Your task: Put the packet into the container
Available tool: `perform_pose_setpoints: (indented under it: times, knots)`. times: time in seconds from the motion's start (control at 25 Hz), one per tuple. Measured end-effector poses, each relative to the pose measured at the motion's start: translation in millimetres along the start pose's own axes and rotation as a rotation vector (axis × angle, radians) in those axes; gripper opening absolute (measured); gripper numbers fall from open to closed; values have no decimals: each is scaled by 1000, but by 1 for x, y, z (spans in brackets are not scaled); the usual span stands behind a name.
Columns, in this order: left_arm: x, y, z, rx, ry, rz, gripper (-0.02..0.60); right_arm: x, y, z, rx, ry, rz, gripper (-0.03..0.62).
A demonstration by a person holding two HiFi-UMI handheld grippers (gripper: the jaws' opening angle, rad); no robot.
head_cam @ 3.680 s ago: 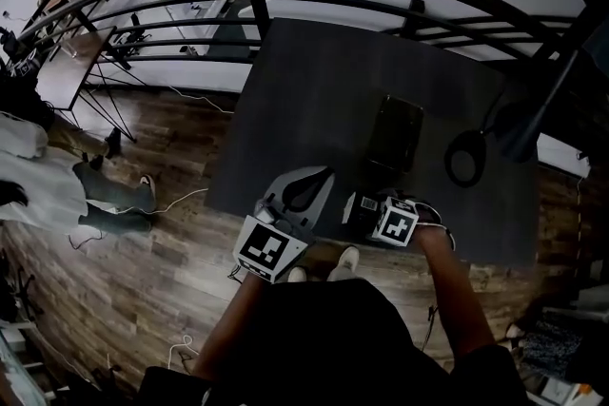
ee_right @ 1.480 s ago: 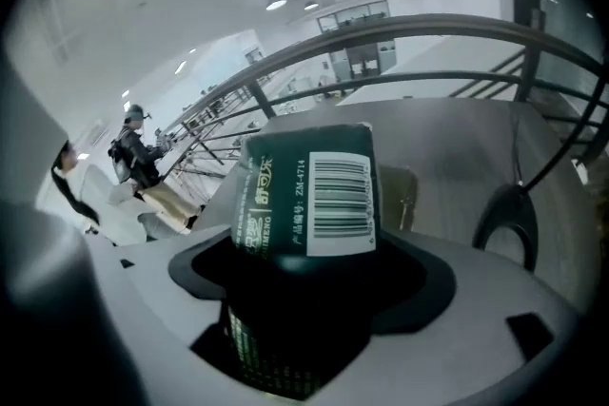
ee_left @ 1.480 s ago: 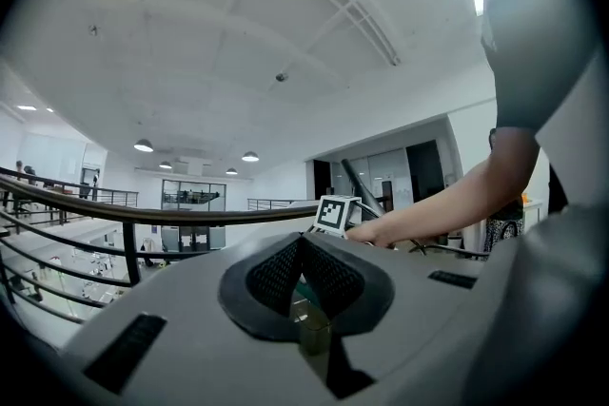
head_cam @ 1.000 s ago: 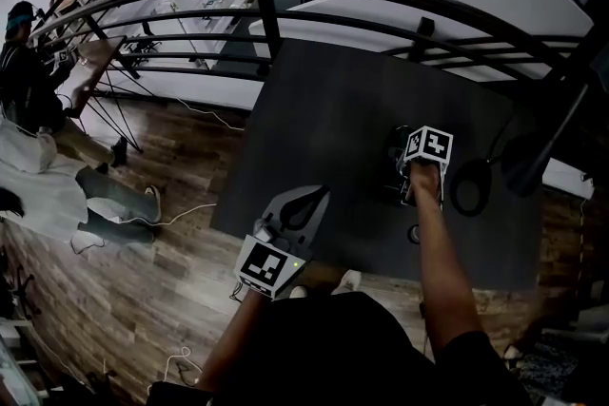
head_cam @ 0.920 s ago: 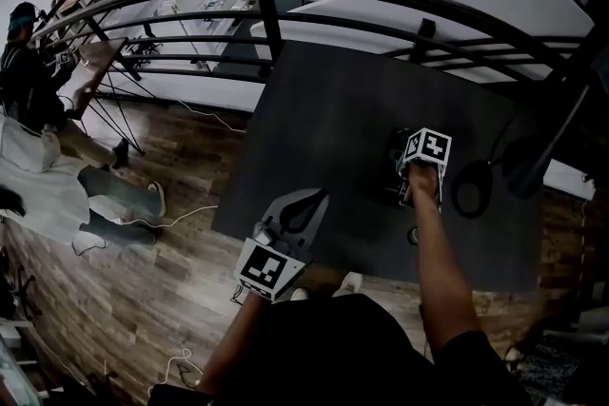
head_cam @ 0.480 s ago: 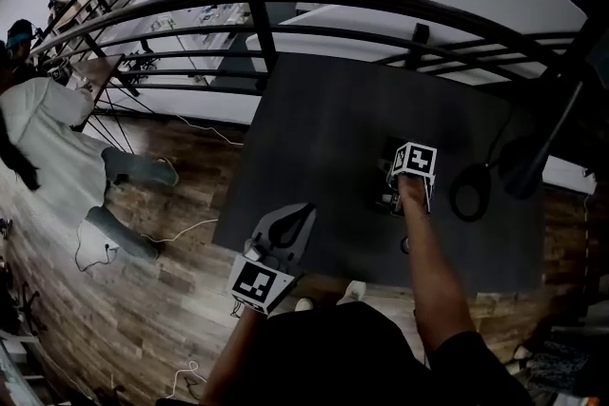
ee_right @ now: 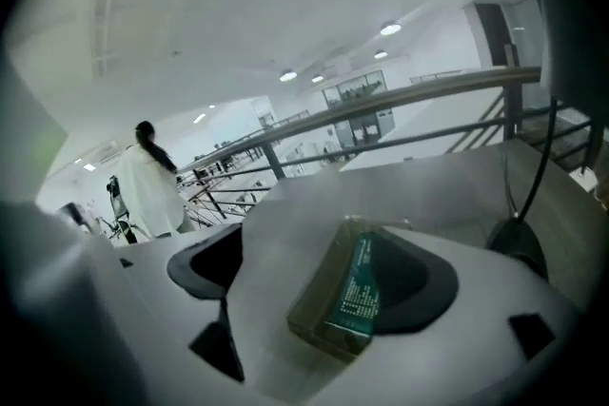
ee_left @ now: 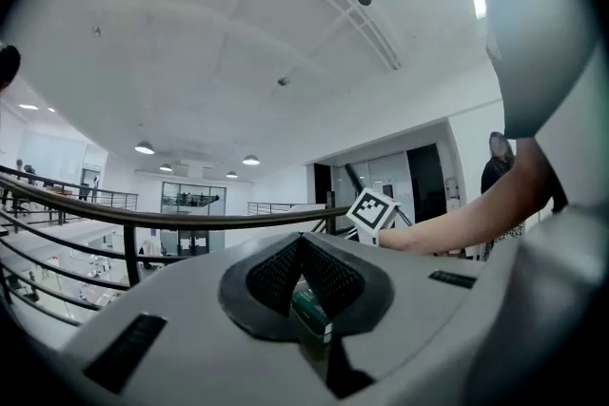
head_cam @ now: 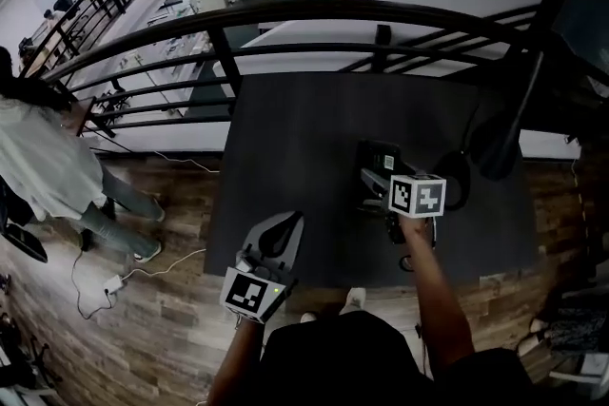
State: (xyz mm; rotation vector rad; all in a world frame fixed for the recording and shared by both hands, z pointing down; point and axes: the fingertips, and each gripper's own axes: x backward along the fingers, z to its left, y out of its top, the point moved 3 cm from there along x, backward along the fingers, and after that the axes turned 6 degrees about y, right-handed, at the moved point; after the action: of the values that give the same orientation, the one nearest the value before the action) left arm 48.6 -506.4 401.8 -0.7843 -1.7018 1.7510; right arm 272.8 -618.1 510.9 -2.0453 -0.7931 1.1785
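The right gripper (ee_right: pixel 322 252) is hovering over the container (ee_right: pixel 306 301), jaws wide, just narrowing slightly, nothing gripped between them; a green packet (ee_right: pixel 358 290) is lying inside the container, right of the table's (head_cam: pixel 304 128) middle; the left gripper (ee_left: pixel 303 252), at the near-left corner, is clamping a second green packet (ee_left: pixel 310 313).

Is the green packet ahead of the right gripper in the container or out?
In: the right gripper view shows the packet lying inside the clear container walls.

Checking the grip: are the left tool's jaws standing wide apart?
No, the left tool is shut, pinching a green packet between its pads.
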Motion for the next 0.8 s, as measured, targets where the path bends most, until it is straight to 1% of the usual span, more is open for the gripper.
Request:
perform_pose_setpoints:
  times: [0.08,0.12,0.24,0.28,0.36,0.44,0.48,0.6,0.72,0.8]
  knots:
    - [-2,5,-8,-2,-27,-8,6,31,7,24,95,60,-90,329]
    - [-5,8,-13,-2,-40,-11,6,47,11,34,144,86,-135,282]
    - [-13,12,-24,4,-77,-18,6,84,14,61,242,147,-253,194]
    - [-14,13,-25,5,-90,-20,6,93,14,70,268,159,-295,153]
    - [-15,15,-26,0,-110,-27,6,108,14,90,341,177,-382,96]
    - [-16,15,-28,-6,-128,-39,5,119,13,108,417,189,-437,79]
    - [-16,16,-29,-9,-138,-44,6,126,13,115,443,197,-458,47]
    - [-18,19,-37,-25,-170,-53,5,146,12,133,484,223,-522,5]
    - [-17,23,-39,-26,-190,-55,6,157,11,147,508,228,-558,5]
    - [-20,29,-35,-32,-197,-78,5,158,18,159,513,242,-608,5]
